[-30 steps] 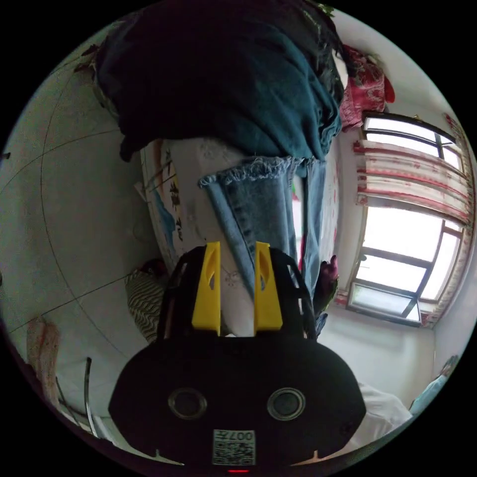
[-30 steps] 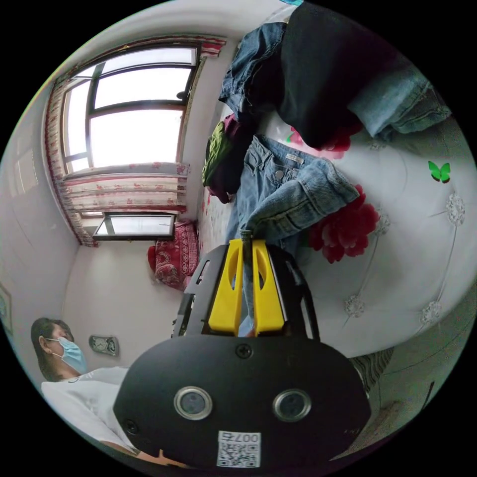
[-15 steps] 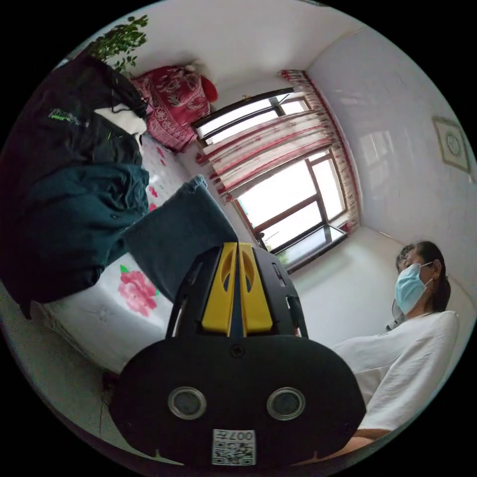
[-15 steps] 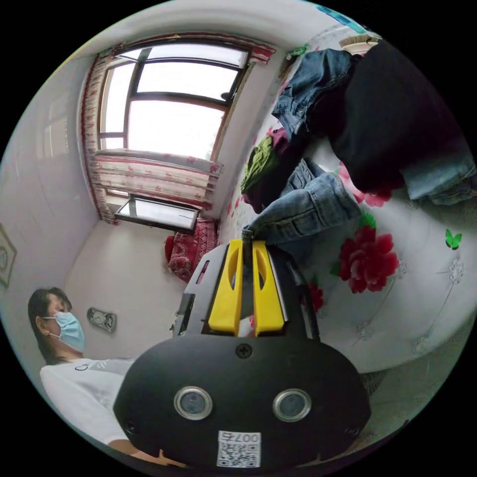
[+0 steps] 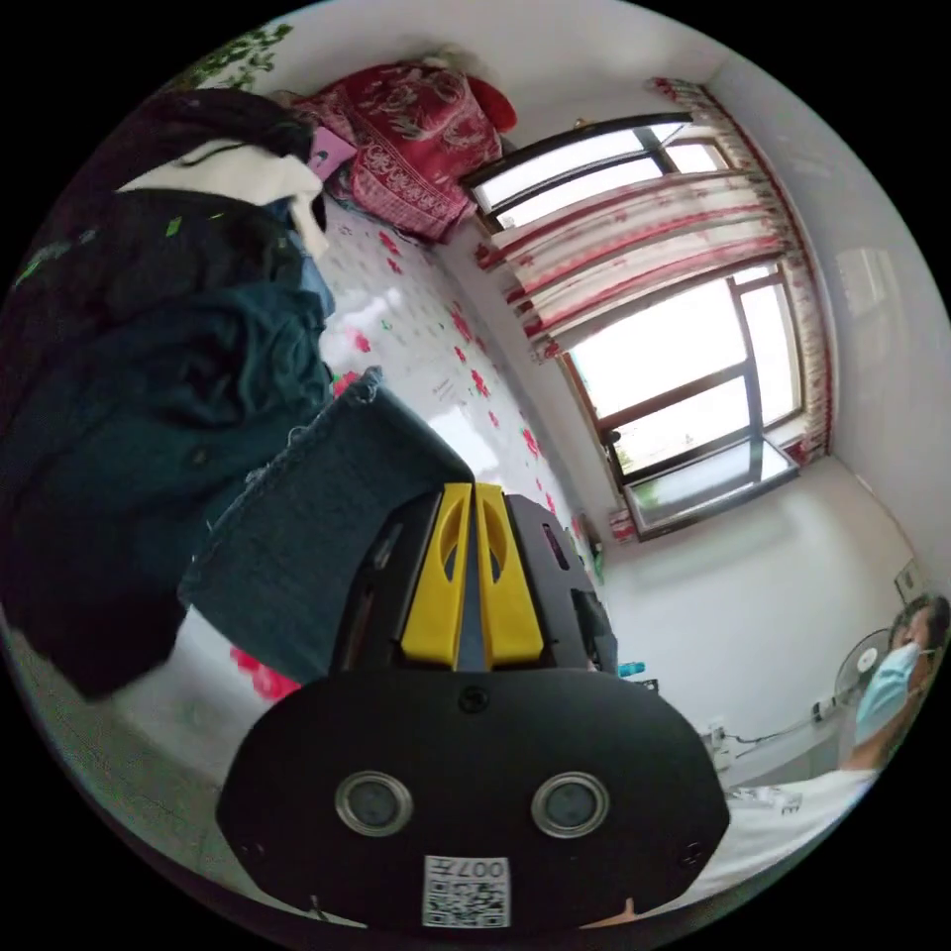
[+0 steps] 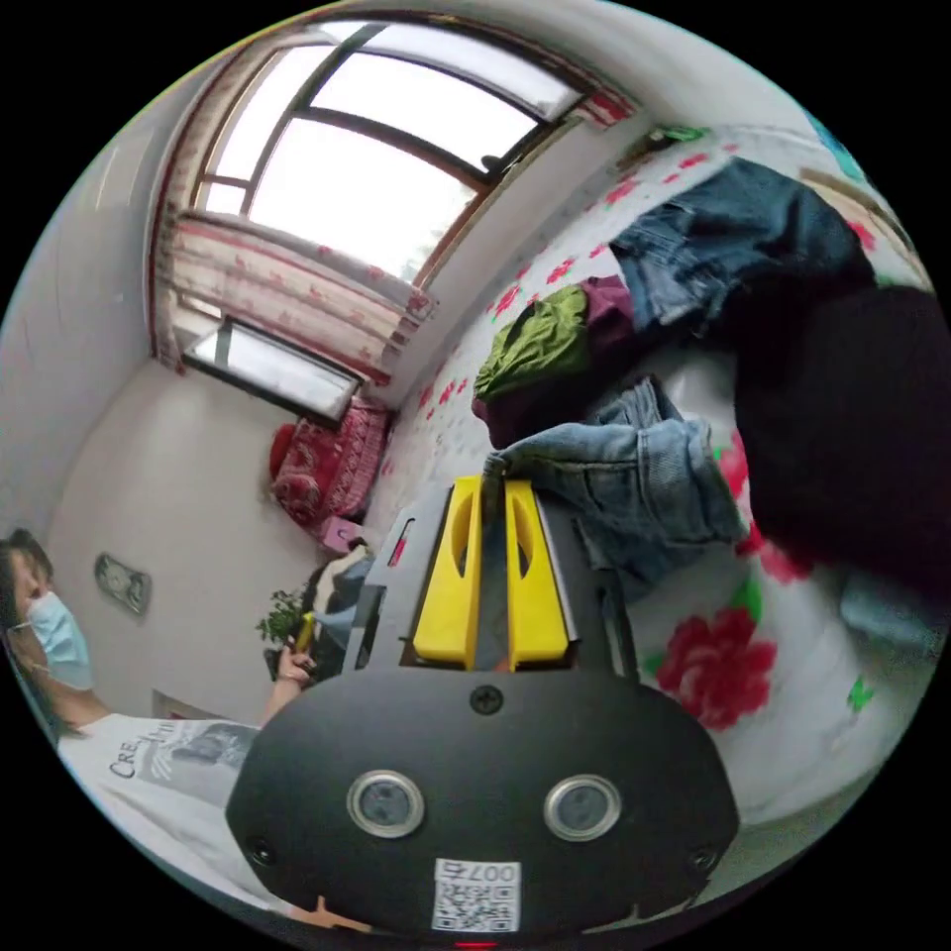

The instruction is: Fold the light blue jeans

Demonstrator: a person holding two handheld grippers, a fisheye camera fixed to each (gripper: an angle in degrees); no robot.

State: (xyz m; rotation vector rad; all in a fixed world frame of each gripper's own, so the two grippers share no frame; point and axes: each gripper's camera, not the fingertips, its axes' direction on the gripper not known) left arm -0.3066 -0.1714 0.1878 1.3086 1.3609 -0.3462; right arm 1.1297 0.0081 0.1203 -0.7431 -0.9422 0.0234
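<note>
L claw (image 5: pixel 473 487) clamped on frayed leg end of jeans (image 5: pixel 317 535), cloth hanging off it over flowered bed (image 5: pixel 416 327), next to dark clothes pile (image 5: pixel 149 396). R claw (image 6: pixel 492 482) clamped on jeans' other end, denim (image 6: pixel 634 475) bunched on bed nr green garment (image 6: pixel 535 342); person in white tee (image 6: pixel 149 783) at edge

Left gripper view riding just behind its yellow jaws, tilting up along floral bed (image 5: pixel 416 327) toward window (image 5: pixel 684 376) and ceiling, denim close against lens. Right gripper view sitting low beside bed (image 6: pixel 792 693), rolled, facing clothes pile (image 6: pixel 555 347) and window (image 6: pixel 376 198). Both taking in same window, same bed, same red cushion (image 5: pixel 416 139) (image 6: pixel 327 466), masked person (image 5: pixel 892 684) (image 6: pixel 59 634) at frame edge.
</note>
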